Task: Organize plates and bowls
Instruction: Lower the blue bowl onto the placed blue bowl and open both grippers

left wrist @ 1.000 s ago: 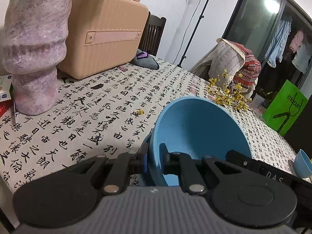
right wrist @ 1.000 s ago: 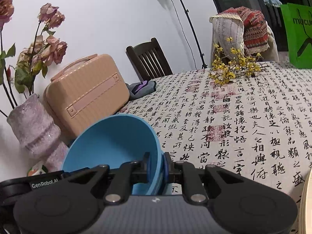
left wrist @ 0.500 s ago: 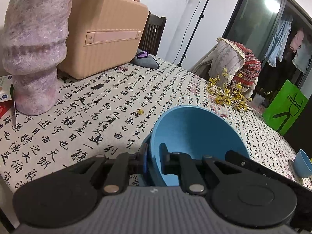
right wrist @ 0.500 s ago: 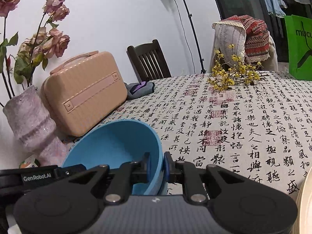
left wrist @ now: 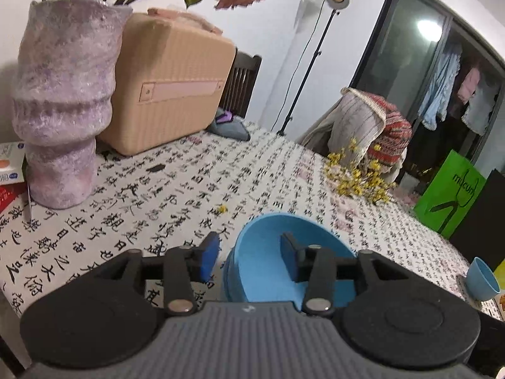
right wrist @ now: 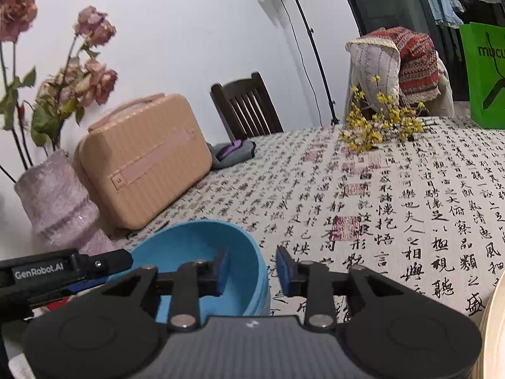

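Left wrist view: the left tool [left wrist: 249, 257] stands released. Its jaws have just been opening, and the near wall of the large sky-blue plastic bowl [left wrist: 268, 271] passes between them with a gap at each pad. The bowl sits upright on the bench [left wrist: 132, 202], which is covered by a white cloth printed with black calligraphy. It appears to rest inside or on a second blue piece beneath it, though that cannot be confirmed. A small blue bowl [left wrist: 481, 279] sits well apart at the right edge. A mottled purple ceramic vase [left wrist: 61, 107] and a ribbed peach hard-shell case [left wrist: 170, 85] stand at the back left.

Right wrist view: the right tool [right wrist: 252, 268] is likewise released, its jaws having just been opening, straddling the opposite wall of the same bowl without pressing it. The other tool's black arm [right wrist: 63, 268] enters from the left, close to the rim. A pale plate edge [right wrist: 495, 315] shows at the far right.

Risks, as judged:
- One finger of each tool sits inside the bowl. Withdrawing at an angle could hook the wall and drag or tip the bowl.
- Uneven withdrawal of the two tools could shift the bowl off whatever it rests on.
- A sweep toward the back left could strike the vase.
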A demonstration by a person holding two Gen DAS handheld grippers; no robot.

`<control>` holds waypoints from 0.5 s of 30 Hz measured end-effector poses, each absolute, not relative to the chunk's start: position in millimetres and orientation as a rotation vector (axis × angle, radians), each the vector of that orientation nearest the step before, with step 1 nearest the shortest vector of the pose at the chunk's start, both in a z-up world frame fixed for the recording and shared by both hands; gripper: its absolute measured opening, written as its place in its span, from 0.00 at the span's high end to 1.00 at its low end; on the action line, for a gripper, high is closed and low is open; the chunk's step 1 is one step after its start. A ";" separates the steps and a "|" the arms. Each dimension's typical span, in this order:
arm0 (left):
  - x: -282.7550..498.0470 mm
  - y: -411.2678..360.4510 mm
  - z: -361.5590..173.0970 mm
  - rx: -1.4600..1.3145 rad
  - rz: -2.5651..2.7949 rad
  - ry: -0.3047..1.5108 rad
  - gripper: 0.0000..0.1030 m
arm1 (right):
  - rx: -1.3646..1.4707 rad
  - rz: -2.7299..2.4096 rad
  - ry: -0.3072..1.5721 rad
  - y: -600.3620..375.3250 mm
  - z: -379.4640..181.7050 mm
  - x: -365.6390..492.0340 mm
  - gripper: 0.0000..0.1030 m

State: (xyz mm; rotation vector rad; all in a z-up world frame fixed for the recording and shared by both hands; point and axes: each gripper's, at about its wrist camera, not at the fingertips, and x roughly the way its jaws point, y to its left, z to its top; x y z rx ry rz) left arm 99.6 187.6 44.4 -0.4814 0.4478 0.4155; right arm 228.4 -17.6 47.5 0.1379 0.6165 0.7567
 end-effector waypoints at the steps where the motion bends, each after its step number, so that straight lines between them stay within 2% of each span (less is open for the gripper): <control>1: 95.6 186.7 45.4 -0.479 0.413 0.429 0.45 | 0.139 0.762 0.599 -20.5 49.3 226.7 0.53; 3: 85.5 183.7 47.1 -0.466 0.420 0.386 0.21 | 0.134 0.782 0.557 -27.6 52.3 220.9 0.35; 4: 79.3 181.6 47.7 -0.458 0.425 0.359 0.17 | 0.128 0.795 0.536 -31.4 53.7 217.3 0.29; 6: 66.0 176.8 48.3 -0.443 0.431 0.317 0.01 | 0.112 0.811 0.492 -41.1 54.7 208.3 0.02; 15: 14.5 137.9 38.3 -0.291 0.447 0.195 0.00 | 0.026 0.795 0.364 -88.4 45.5 161.6 0.00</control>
